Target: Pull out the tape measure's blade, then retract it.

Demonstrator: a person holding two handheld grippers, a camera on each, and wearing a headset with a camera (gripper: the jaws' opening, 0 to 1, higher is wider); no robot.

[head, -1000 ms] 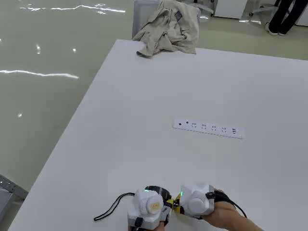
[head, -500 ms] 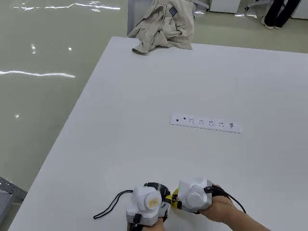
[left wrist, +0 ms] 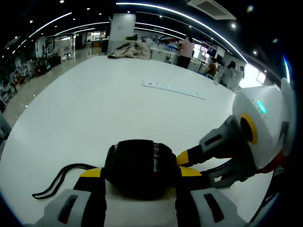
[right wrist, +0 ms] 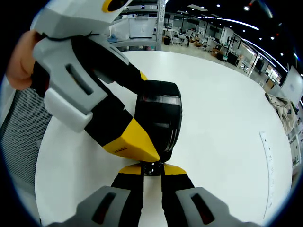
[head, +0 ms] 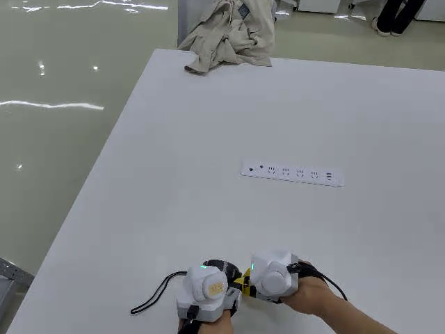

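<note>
My left gripper (left wrist: 140, 175) clamps the black tape measure (left wrist: 142, 158) (at the table's (head: 208, 139) near edge); my right gripper (right wrist: 152, 172) pinches, seemingly, its blade tip (right wrist: 152, 166).

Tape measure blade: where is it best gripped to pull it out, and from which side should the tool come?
Probably the small end tab low on the case front, approached head-on: it sticks out there, and the left tool clamps the case's two sides.
</note>
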